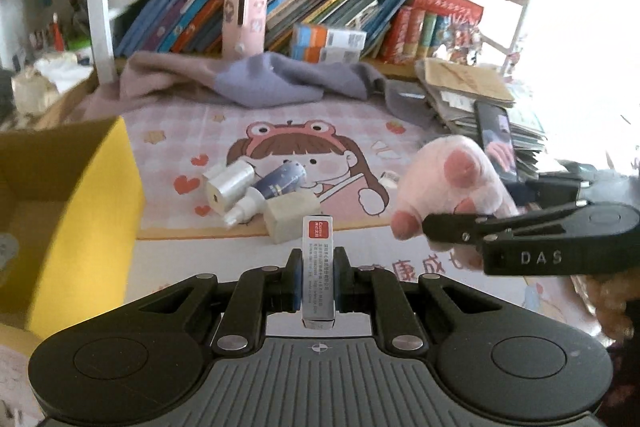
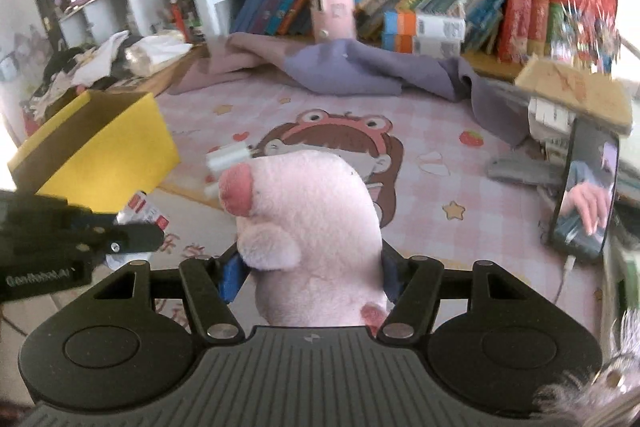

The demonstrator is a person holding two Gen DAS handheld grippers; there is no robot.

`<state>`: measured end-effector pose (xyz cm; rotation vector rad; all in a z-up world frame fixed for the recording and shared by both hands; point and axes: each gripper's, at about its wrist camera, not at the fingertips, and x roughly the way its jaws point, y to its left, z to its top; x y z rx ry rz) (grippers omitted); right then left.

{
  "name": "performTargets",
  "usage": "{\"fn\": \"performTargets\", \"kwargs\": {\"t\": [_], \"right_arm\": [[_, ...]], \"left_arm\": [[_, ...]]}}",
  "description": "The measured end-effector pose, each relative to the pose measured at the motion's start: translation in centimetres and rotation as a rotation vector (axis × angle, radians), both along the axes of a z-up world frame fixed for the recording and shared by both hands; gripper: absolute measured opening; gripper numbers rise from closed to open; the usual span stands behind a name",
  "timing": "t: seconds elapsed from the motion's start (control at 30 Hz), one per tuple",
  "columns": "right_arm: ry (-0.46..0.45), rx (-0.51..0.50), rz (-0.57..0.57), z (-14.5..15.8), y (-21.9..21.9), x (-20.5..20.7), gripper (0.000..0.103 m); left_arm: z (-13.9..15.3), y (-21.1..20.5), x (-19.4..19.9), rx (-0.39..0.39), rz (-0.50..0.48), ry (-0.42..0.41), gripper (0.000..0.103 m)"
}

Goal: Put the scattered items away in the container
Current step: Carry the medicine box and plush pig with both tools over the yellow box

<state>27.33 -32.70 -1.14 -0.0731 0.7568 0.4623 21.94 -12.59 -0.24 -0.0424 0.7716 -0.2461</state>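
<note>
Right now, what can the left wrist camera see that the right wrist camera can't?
Only the left view shows the left gripper clamping the small grey box, plus the blue tube and beige block. Only the right view shows the right gripper's blue pads squeezing the pink plush. Both show the plush, yellow box and phone.

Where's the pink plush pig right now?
Clamped in the right gripper, above the cartoon mat; in the left wrist view the pink plush pig is at right, opposite the yellow box.
</note>
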Motion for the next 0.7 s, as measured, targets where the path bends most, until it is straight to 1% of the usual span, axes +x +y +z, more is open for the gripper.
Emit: {"fn": "performTargets", "kwargs": {"t": [0.13, 0.33, 0.5, 0.7], "right_arm": [[-0.038, -0.012, 0.008, 1.5, 1.5, -2.1, 0.062], [-0.017, -0.004, -0.009, 1.2, 4.7, -5.5, 0.062], [-0.011, -0.011, -0.049, 1.4, 7.3, -7.9, 0.062], [-0.004, -0.026, -0.037, 1.0, 11.2, -11.7, 0.062]], "left_arm": [[0.8, 1.5, -1.7, 0.009, -0.017, -0.039, 0.013], [0.6, 4.7, -5.3, -0.001, -0.024, -0.056, 0.013], [0.4, 8.1, -8.7, -0.023, -0.008, -0.048, 0.013], [0.1, 11.3, -12.3, -0.017, -0.013, -0.041, 0.013]]}}
